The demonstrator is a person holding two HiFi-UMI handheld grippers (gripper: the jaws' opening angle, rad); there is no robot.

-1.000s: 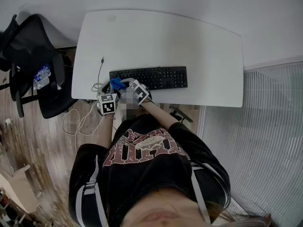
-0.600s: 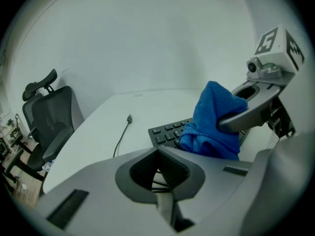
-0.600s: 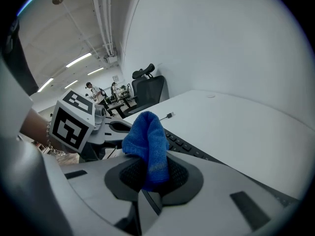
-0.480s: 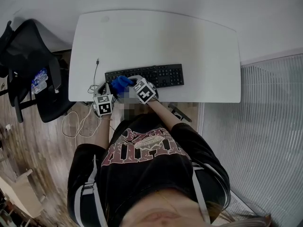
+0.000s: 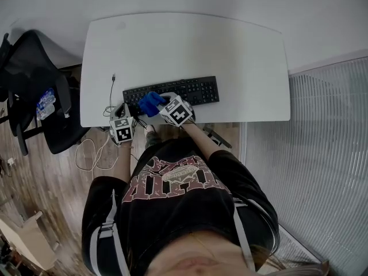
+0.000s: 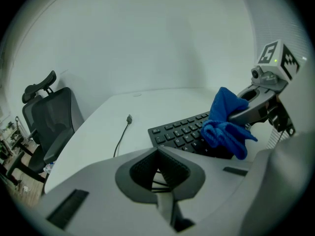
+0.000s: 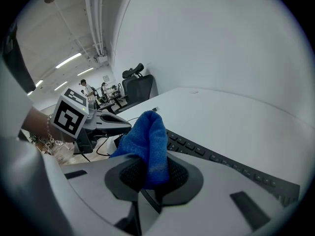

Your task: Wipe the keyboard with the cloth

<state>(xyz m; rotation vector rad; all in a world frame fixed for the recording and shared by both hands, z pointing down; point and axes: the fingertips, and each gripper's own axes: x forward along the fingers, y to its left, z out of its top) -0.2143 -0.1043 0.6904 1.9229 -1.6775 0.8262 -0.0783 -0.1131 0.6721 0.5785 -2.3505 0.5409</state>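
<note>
Forearms reach forward from the person's chest to the near edge of the table [image 5: 190, 45], both close together left of its middle. The left gripper [image 6: 157, 156] sits just off the near left corner of the keyboard [image 5: 184, 91], level and pointing across the tabletop; its jaws are pressed together with nothing between them. Just to its right, the right gripper [image 7: 147, 172] angles leftward over the left end of the keyboard, jaws pinching the blue cloth [image 7: 146, 132]. The cloth stands up in a bunched fold from the pads and droops over the near rows of keys; whether it touches them I cannot tell.

At the far left a black office chair [image 5: 34, 91] stands on the wooden floor [image 5: 34, 171], beside the table's left edge. A thin dark cable [image 5: 112, 88] lies on the white tabletop left of the keyboard, its plug end loose, and runs off the near edge toward the floor. The black keyboard lies parallel to the near edge, a little left of centre. The table is white with rounded corners and stands against a pale wall. To the right of it runs a white ribbed panel [image 5: 322, 154]. In the right gripper view, strip lights [image 7: 69, 60] line the ceiling of a larger office beyond.
</note>
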